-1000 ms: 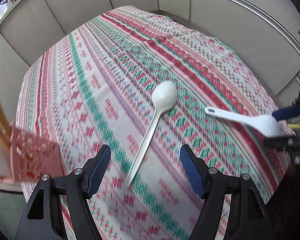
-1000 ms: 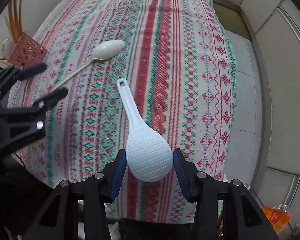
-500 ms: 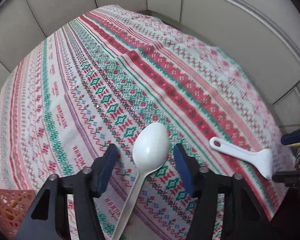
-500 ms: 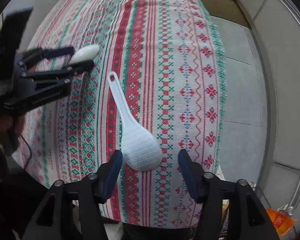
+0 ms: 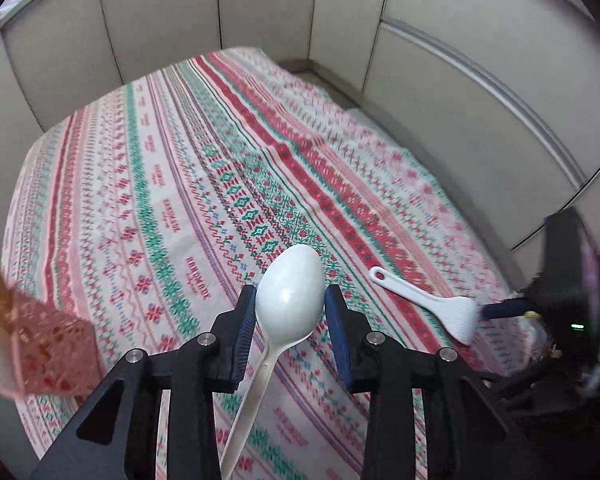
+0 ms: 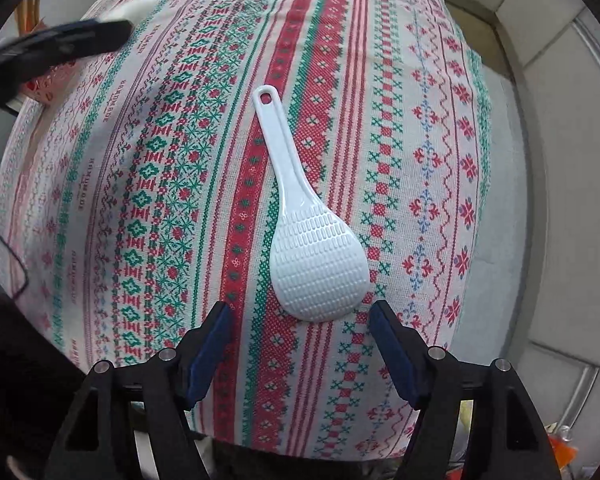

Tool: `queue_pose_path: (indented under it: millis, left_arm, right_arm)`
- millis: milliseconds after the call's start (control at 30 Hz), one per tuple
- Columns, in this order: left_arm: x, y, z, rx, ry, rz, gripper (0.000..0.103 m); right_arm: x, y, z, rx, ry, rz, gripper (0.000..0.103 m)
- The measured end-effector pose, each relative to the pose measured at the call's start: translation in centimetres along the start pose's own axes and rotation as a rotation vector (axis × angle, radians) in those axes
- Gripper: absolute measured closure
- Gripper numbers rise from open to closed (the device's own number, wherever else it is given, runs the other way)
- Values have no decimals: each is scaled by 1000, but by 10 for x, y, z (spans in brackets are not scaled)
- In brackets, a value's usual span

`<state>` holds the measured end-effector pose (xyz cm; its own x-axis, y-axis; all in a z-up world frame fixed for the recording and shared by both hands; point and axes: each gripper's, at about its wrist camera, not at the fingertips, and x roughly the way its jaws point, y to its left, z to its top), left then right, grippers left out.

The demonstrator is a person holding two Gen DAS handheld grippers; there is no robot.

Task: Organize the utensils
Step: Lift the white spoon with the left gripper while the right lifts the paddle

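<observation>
A white plastic spoon is caught by its bowl between the blue pads of my left gripper. The jaws are closing on it and both pads touch the bowl's sides. Its handle runs back under the gripper, off the cloth. In the right wrist view this gripper is a dark blur at upper left. A white rice paddle lies flat on the patterned tablecloth, handle pointing away. My right gripper points down over its broad end. Its jaws are opening and the pads stand clear of the paddle.
A pink lattice utensil basket stands at the table's left edge, with sticks rising from it. Grey partition panels close off the far side. The cloth's edge drops to a tiled floor on the right.
My left gripper slid forward over the spoon, closed on its bowl and rose with it. My right gripper's jaws widened off the rice paddle's head, and the paddle now lies free on the cloth.
</observation>
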<state>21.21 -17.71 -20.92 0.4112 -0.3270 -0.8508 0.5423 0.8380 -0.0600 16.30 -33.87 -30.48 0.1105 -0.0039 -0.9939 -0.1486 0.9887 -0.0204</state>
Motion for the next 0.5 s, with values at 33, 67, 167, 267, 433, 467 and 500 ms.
queue_pose_path:
  millis: [33, 67, 167, 267, 433, 467, 500]
  left_arm:
    - [-12, 1, -4, -10, -14, 1, 67]
    - [-22, 1, -9, -16, -26, 4, 67]
    - [-50, 1, -23, -23, -72, 0, 67]
    - [-69, 4, -35, -25, -103, -6, 67]
    - [-89, 12, -55, -31, -126, 9, 67]
    - [-91, 14, -58, -34, -131, 10, 67]
    - [-94, 16, -61, -34, -135, 11, 67]
  right_arm:
    - [-1, 2, -1, -2, -11, -9, 30]
    - [-2, 3, -3, -2, -28, -11, 31]
    - [-8, 10, -8, 0, -60, -14, 37]
    - [-19, 20, -23, -15, -101, -10, 62]
    - [-28, 16, -31, 0, -101, -26, 62]
    - [-31, 17, -33, -1, -108, -28, 62]
    - [-38, 18, -34, 0, -124, -22, 62]
